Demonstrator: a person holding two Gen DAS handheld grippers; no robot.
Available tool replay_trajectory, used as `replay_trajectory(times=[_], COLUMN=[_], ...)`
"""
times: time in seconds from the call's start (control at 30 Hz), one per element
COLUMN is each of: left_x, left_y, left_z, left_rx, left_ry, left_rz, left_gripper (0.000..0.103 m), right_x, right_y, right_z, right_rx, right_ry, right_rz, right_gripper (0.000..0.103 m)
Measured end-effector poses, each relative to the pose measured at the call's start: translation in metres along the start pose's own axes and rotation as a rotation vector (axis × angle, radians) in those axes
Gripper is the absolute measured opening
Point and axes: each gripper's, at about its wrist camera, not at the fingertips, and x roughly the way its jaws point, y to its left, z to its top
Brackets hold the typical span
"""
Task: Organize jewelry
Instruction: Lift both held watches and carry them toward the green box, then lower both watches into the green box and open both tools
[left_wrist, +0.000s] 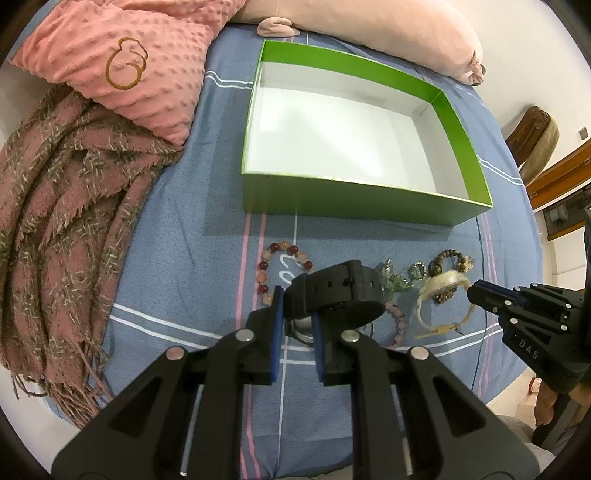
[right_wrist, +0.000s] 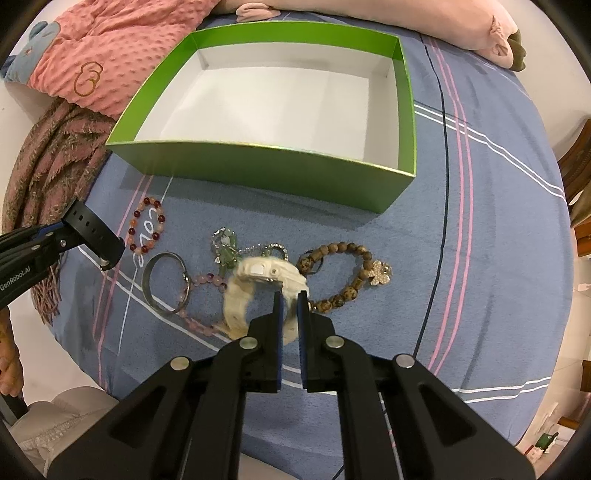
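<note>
1. Black watch is clamped by its strap in the left gripper, jaws nearly closed, above the bed.
2. Right gripper has its jaws pinched on the cream watch, among the bracelets.
3. Green box sits open just behind.

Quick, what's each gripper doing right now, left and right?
Left gripper: shut on the black watch.
Right gripper: shut on the cream watch.
</note>
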Motion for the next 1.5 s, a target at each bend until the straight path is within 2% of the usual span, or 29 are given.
replay_trajectory(times=[0.1, 0.23, 0.3, 0.33, 0.37, 0.43, 0.57, 0.6, 0.63, 0.67, 0.73, 0.77, 1.03, 1.17, 1.33, 1.5], left_x=[0.001, 0.002, 0.001, 0.001, 0.001, 0.002, 0.004, 0.004, 0.004, 0.003, 0.003, 0.003, -0.003, -0.010, -0.027, -0.034], left_y=[-0.002, -0.003, -0.002, -0.001, -0.001, 0.000, -0.002, -0.003, -0.003, -0.003, -0.003, -0.003, -0.006, -0.010, -0.020, -0.030], left_z=[0.002, 0.001, 0.001, 0.001, 0.000, 0.000, 0.001, 0.001, 0.001, 0.001, 0.001, 0.001, 0.003, 0.012, 0.043, 0.079], left_rx=[0.002, 0.005, 0.001, -0.001, -0.002, -0.005, 0.002, 0.004, 0.007, 0.008, 0.009, 0.008, 0.017, 0.029, 0.066, 0.097], left_ry=[-0.002, 0.000, 0.001, 0.001, 0.001, 0.004, 0.010, 0.010, 0.010, 0.009, 0.009, 0.008, -0.007, -0.025, -0.083, -0.134], left_rz=[0.002, -0.002, 0.000, -0.001, -0.002, -0.002, -0.007, -0.007, -0.006, -0.006, -0.003, -0.003, -0.005, -0.013, -0.025, -0.013], left_gripper=[0.014, 0.014, 0.014, 0.014, 0.014, 0.014, 0.014, 0.014, 0.014, 0.014, 0.014, 0.014, 0.014, 0.014, 0.014, 0.014], right_x=[-0.006, 0.001, 0.006, 0.007, 0.007, 0.011, 0.033, 0.039, 0.044, 0.049, 0.051, 0.051, 0.014, -0.014, -0.043, -0.051], right_y=[0.000, -0.004, -0.010, -0.016, -0.019, -0.023, -0.021, -0.020, -0.018, -0.016, -0.016, -0.016, -0.015, -0.010, -0.017, -0.027], right_z=[0.003, 0.002, -0.002, -0.005, -0.007, -0.011, -0.016, -0.017, -0.018, -0.019, -0.018, -0.018, -0.007, 0.010, 0.040, 0.085], right_rx=[-0.008, -0.009, 0.007, 0.014, 0.016, 0.003, -0.009, -0.008, -0.006, -0.001, -0.001, 0.003, 0.006, -0.003, -0.001, -0.003], right_ry=[-0.020, 0.007, 0.027, 0.034, 0.035, 0.048, 0.098, 0.109, 0.116, 0.125, 0.123, 0.118, 0.026, -0.044, -0.133, -0.211], right_rz=[0.001, -0.019, -0.019, -0.023, -0.029, -0.042, -0.019, -0.021, -0.020, -0.012, -0.015, -0.010, 0.020, 0.047, 0.084, 0.050], right_gripper=[0.005, 0.005, 0.011, 0.025, 0.043, 0.055, 0.053, 0.047, 0.032, 0.023, 0.010, 0.008, 0.006, 0.006, 0.006, 0.006])
